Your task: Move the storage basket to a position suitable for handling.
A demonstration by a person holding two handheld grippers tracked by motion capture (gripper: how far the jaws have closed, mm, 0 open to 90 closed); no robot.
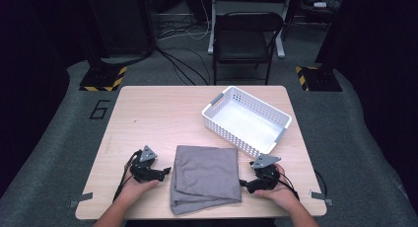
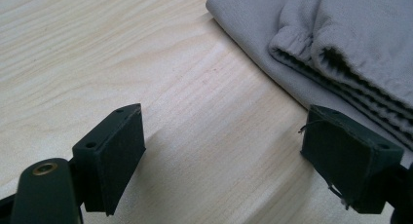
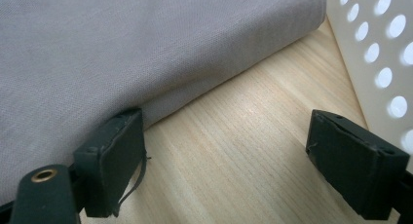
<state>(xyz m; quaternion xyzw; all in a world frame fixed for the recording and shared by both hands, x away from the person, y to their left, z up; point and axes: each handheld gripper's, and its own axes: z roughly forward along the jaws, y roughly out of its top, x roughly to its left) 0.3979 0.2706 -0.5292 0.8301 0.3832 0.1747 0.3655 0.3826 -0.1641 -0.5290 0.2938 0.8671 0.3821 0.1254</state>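
A folded grey garment (image 1: 206,176) lies on the wooden table (image 1: 162,113) near its front edge. Its elastic waistband folds (image 2: 341,53) face my left gripper (image 1: 166,170), which rests on the table just left of the cloth with its jaws wide open and nothing between them. My right gripper (image 1: 242,184) sits at the garment's right edge, also open. In the right gripper view one fingertip (image 3: 114,156) lies against the cloth's edge (image 3: 146,53) while bare wood shows between the jaws. An empty white perforated basket (image 1: 270,108) stands behind the garment to the right.
The basket's wall (image 3: 384,63) is close to my right gripper's outer jaw. A black folding chair (image 1: 246,37) stands beyond the table's far edge. Bare tabletop lies to the left and behind the garment.
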